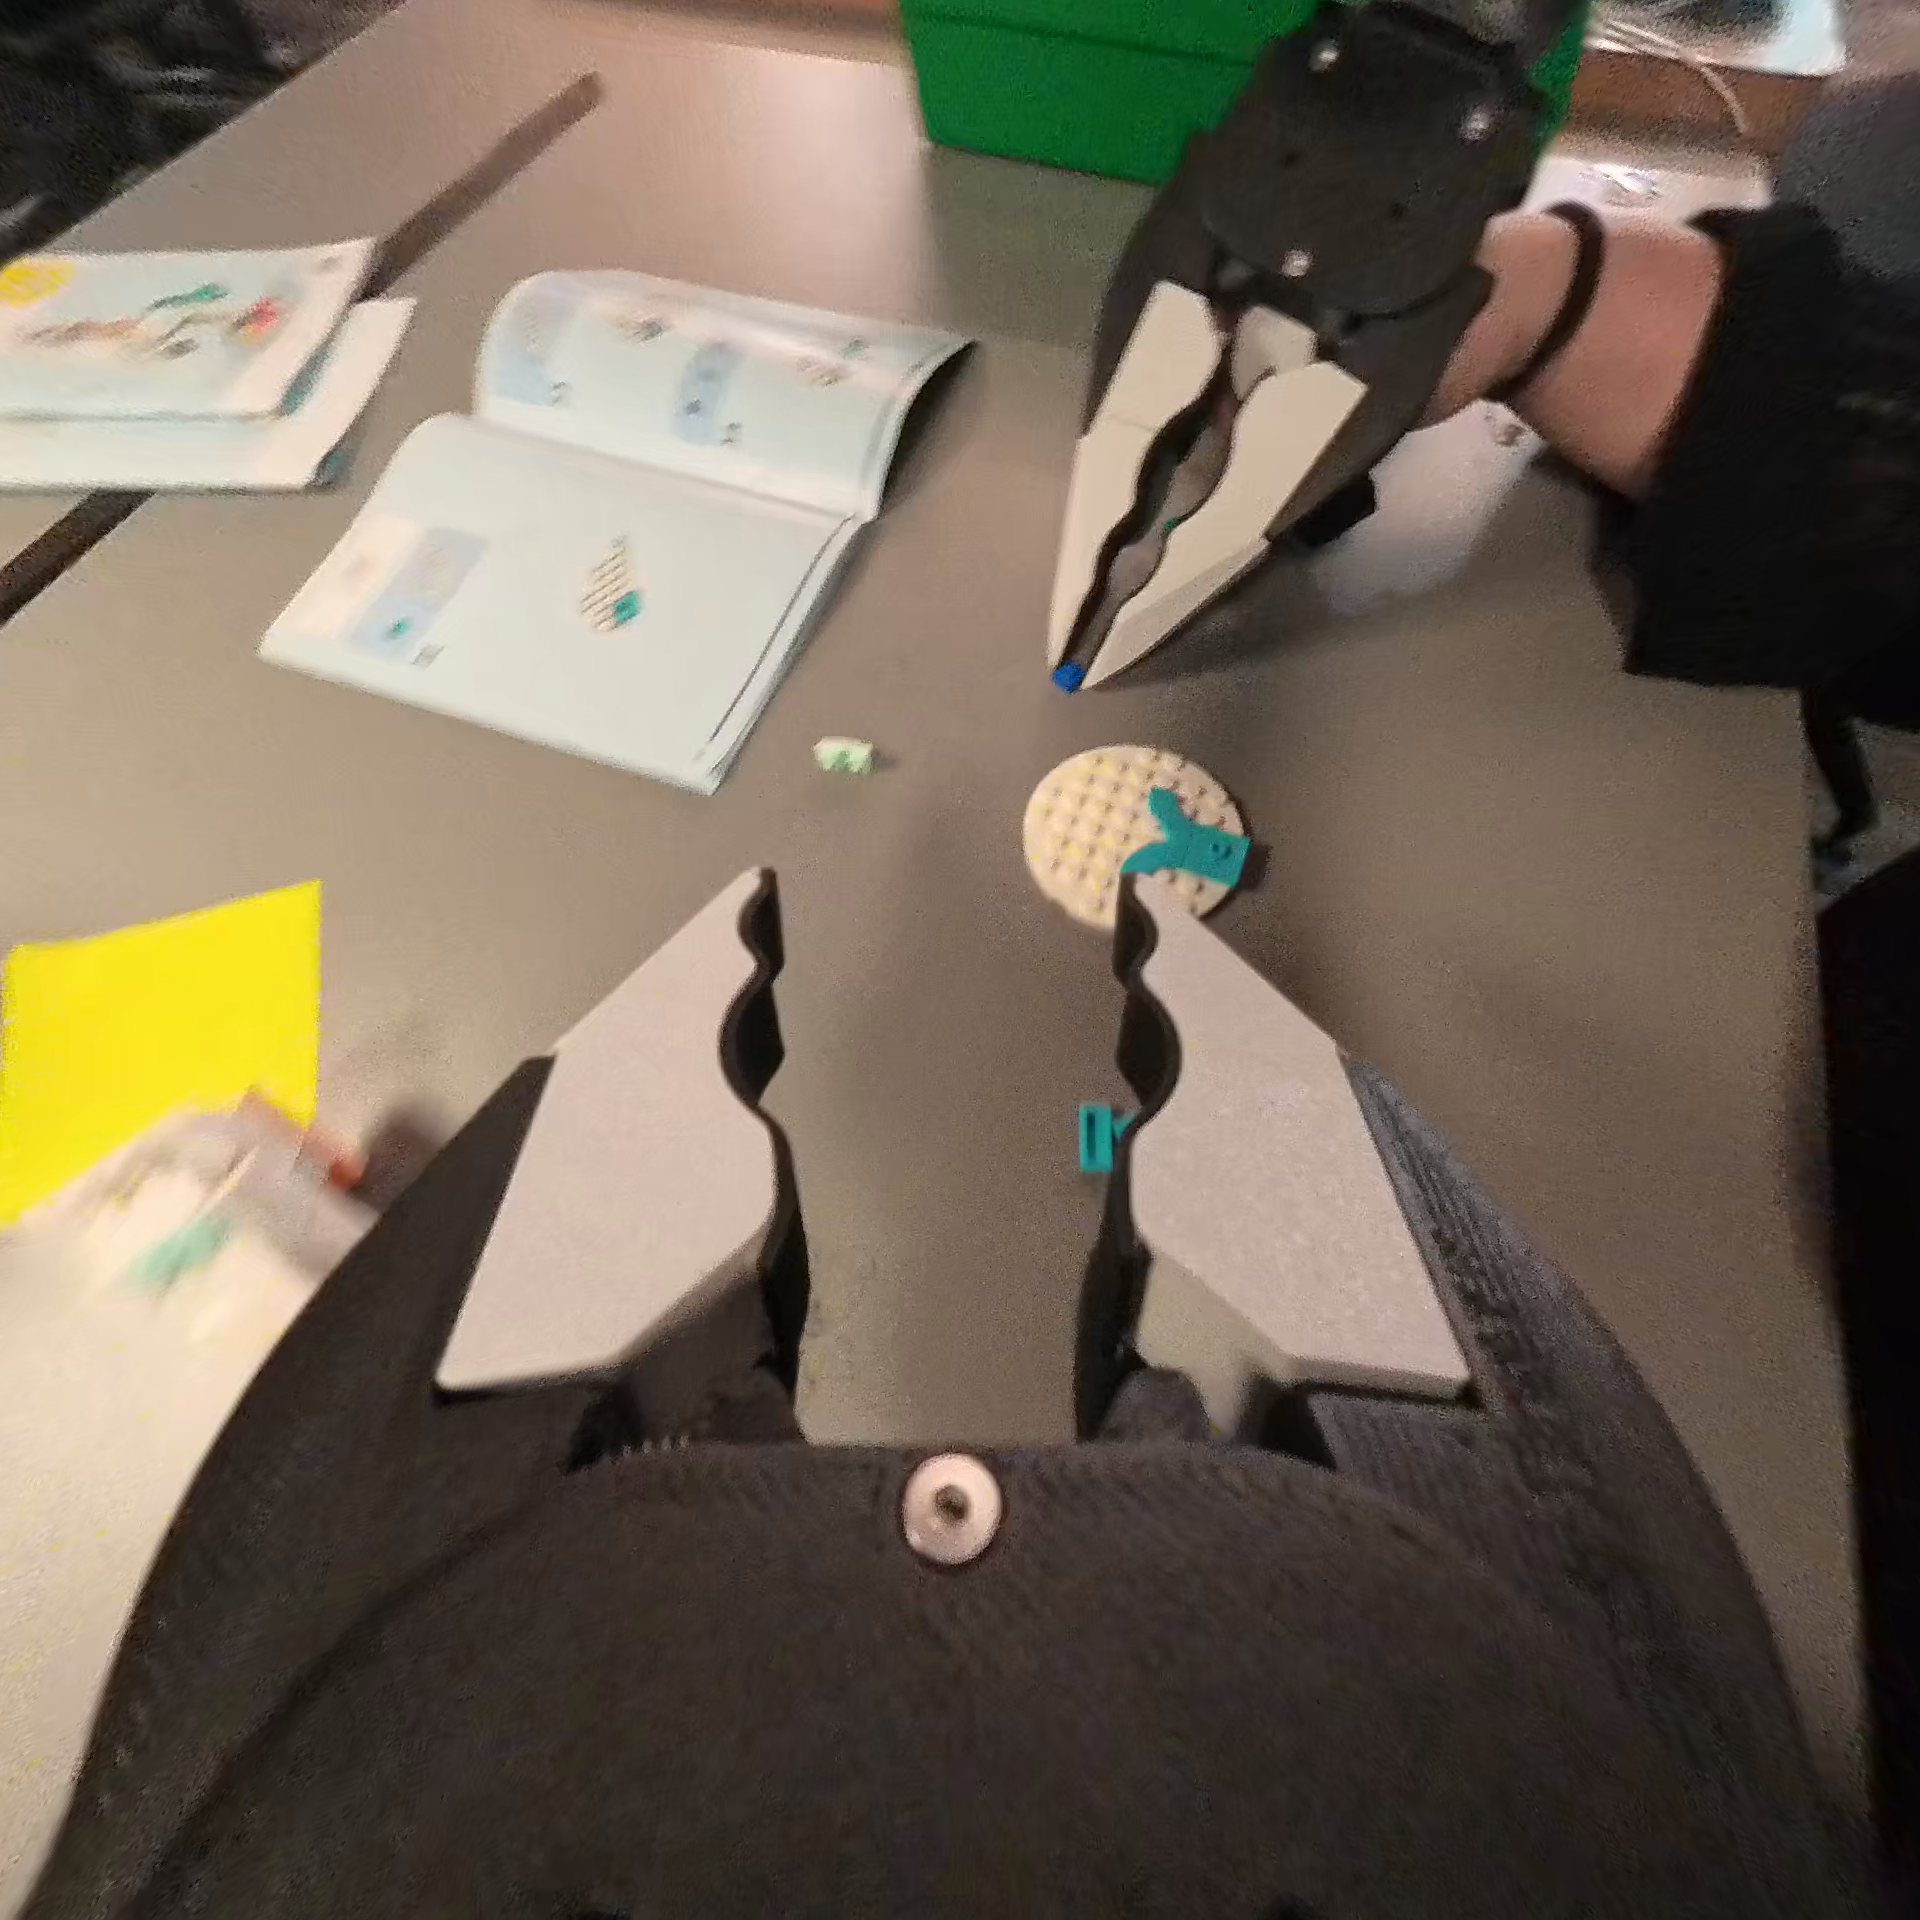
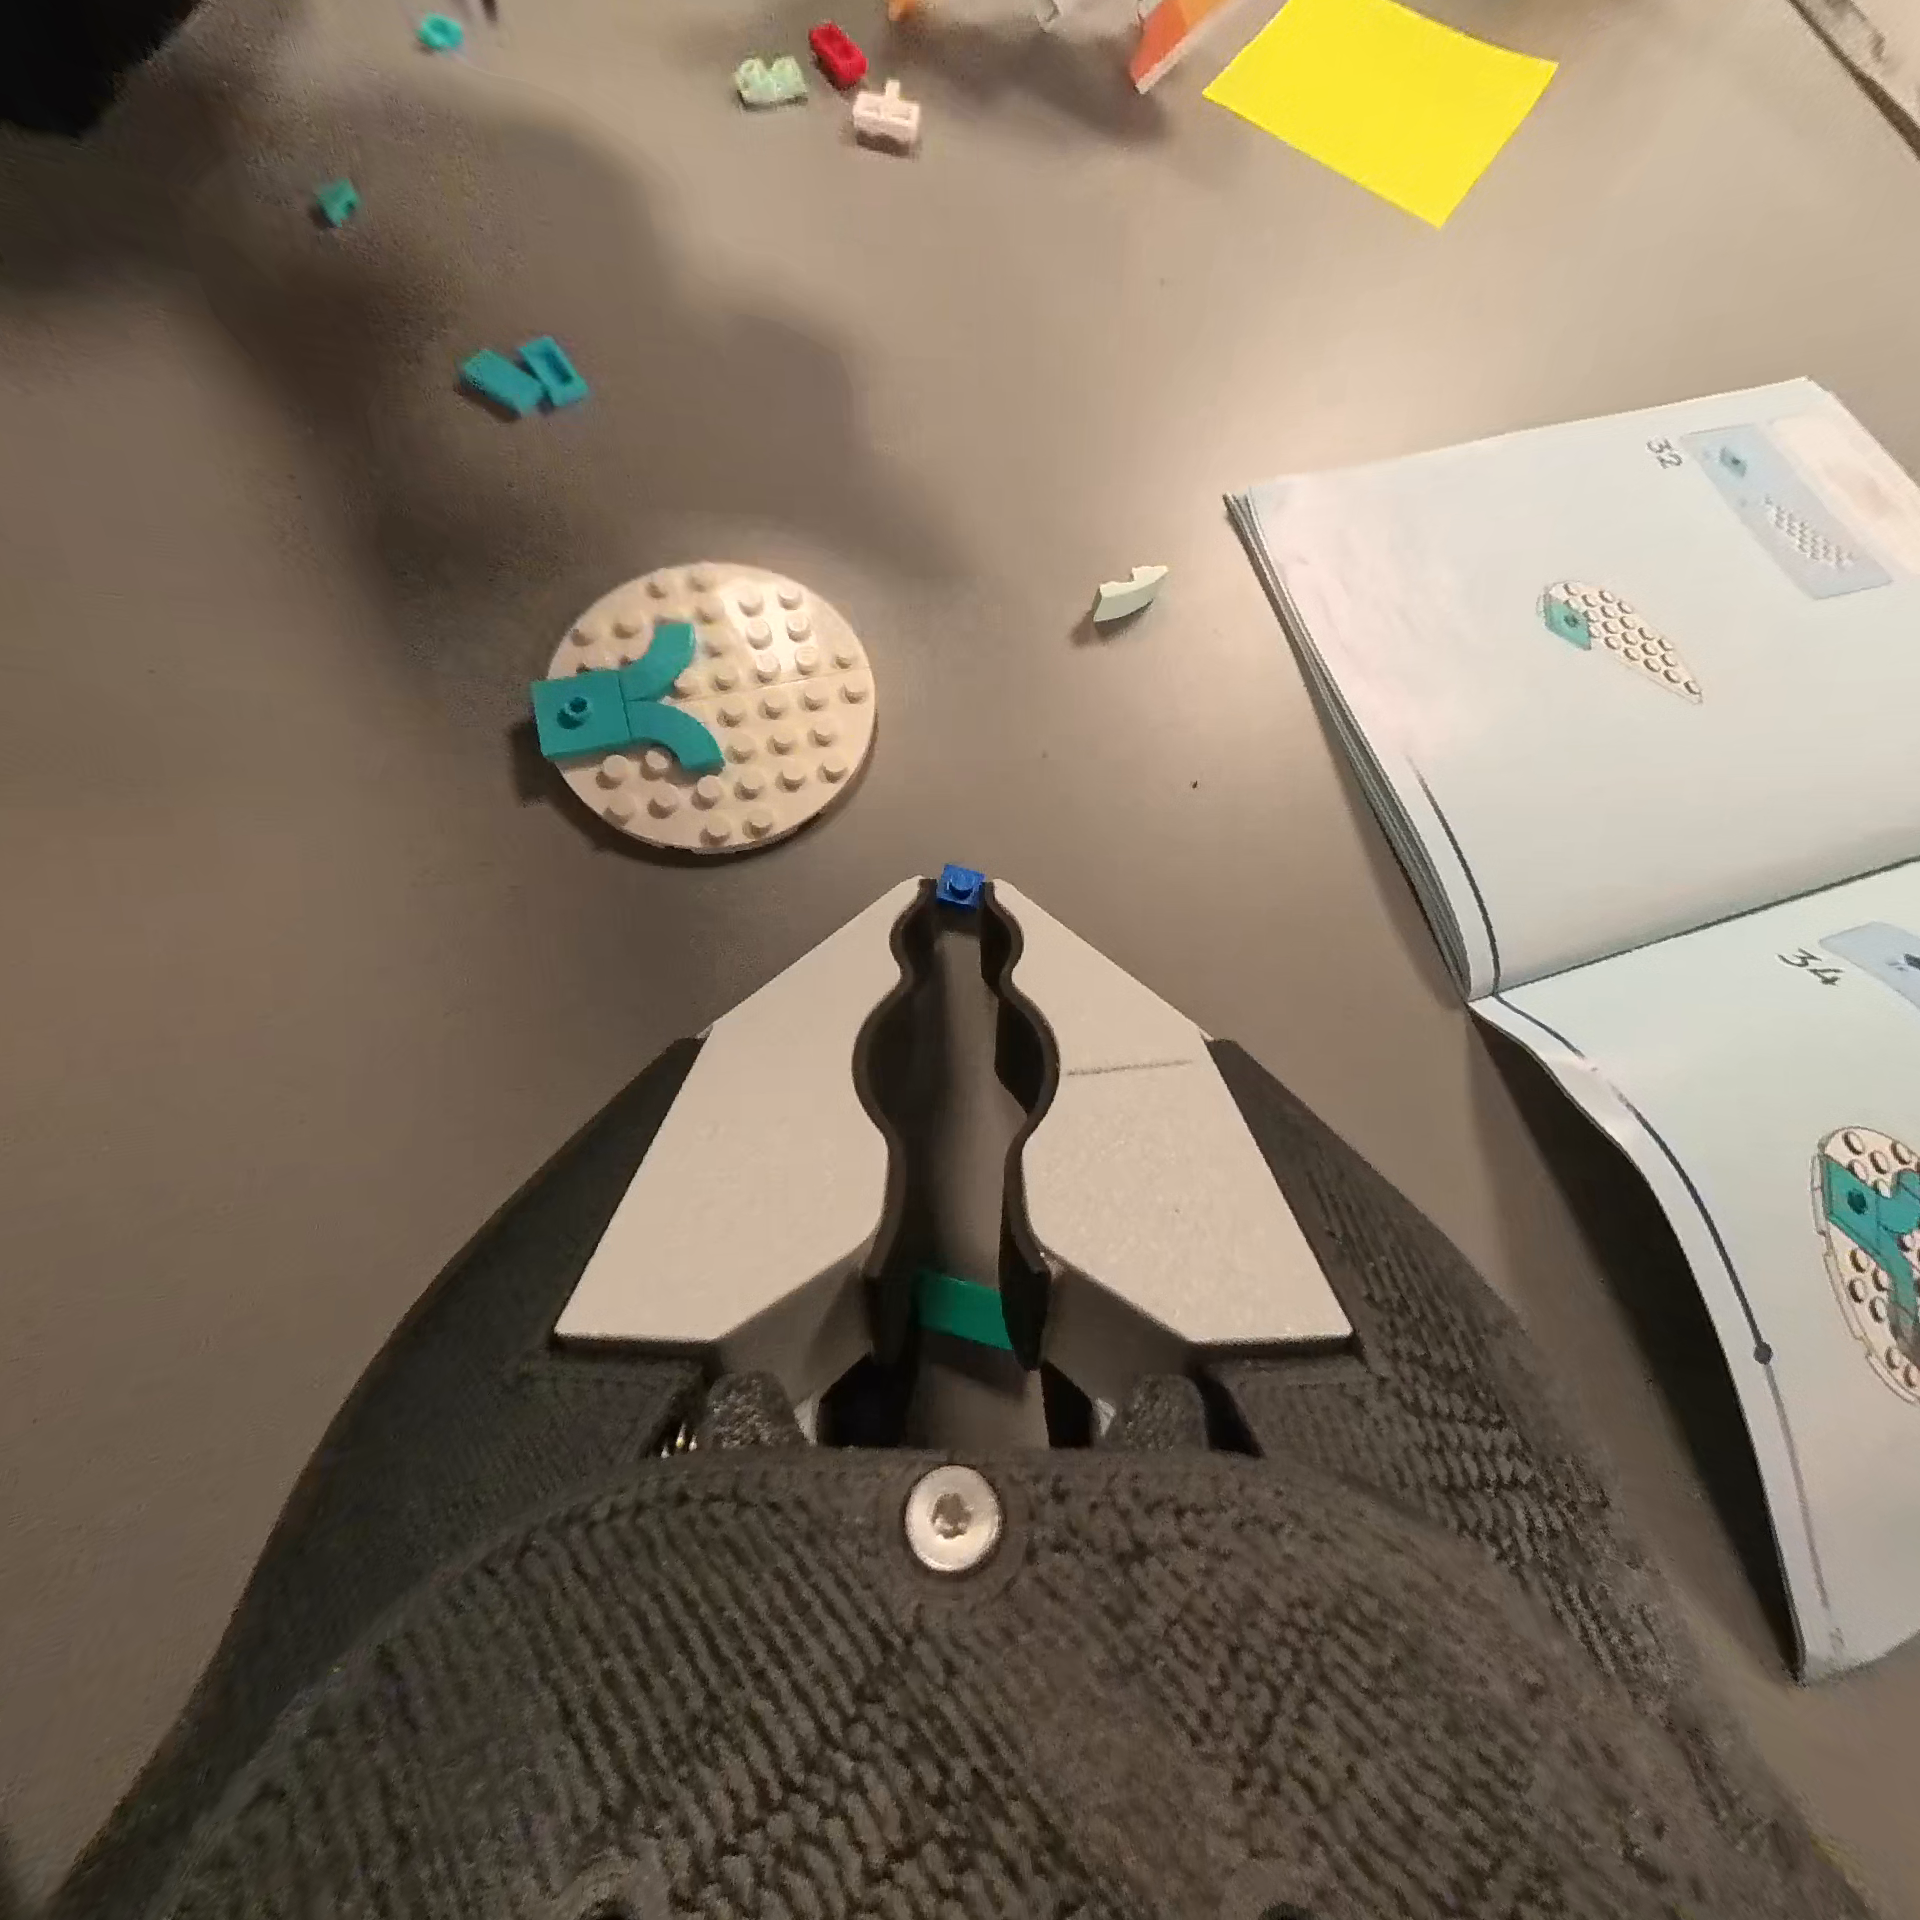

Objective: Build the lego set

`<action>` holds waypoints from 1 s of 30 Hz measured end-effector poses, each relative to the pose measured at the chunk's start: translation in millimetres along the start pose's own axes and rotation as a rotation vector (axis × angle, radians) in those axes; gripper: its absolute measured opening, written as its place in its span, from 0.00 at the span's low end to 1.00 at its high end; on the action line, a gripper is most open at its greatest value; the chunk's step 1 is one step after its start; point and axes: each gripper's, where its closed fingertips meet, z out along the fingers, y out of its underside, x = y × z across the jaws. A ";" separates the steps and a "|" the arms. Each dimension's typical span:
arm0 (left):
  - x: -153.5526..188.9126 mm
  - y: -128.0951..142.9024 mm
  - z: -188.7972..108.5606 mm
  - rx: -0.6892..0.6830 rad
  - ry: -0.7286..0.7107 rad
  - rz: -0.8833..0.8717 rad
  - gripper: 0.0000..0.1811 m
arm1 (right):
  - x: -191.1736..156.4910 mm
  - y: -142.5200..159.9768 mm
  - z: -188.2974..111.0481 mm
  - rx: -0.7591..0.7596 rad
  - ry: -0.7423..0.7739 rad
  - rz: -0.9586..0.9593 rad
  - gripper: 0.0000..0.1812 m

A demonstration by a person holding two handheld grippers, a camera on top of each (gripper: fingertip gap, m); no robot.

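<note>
Fingers of the right gripper are clenched on a small blue stud at their very tips, held above the grey bench just beside the round plate; seen from the left wrist view, the same gripper points down with the stud at its tip. Fingers of the left gripper are released, spread wide with nothing between them, the right fingertip overlapping the near edge of the plate. On the plate sits a teal forked assembly that reaches over its rim. Two loose teal pieces lie beyond the plate, and a pale green piece lies between plate and open booklet. Farther off lie red, mint and pink pieces near a yellow sheet. A green box stands at the bench's far side, and a second booklet lies left of the open one.
</note>
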 end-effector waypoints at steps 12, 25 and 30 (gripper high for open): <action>32.7 81.5 -65.6 -0.152 -0.185 -0.472 0.33 | 1.0 -5.6 -5.1 0.016 0.009 0.034 0.20; 61.5 107.0 -51.1 -0.285 -0.042 -0.448 0.25 | -38.1 -32.7 -19.0 0.103 0.005 0.013 0.23; 83.7 102.9 -48.1 -0.285 0.065 -0.460 0.23 | -70.5 -48.4 -7.3 0.125 -0.063 -0.020 0.22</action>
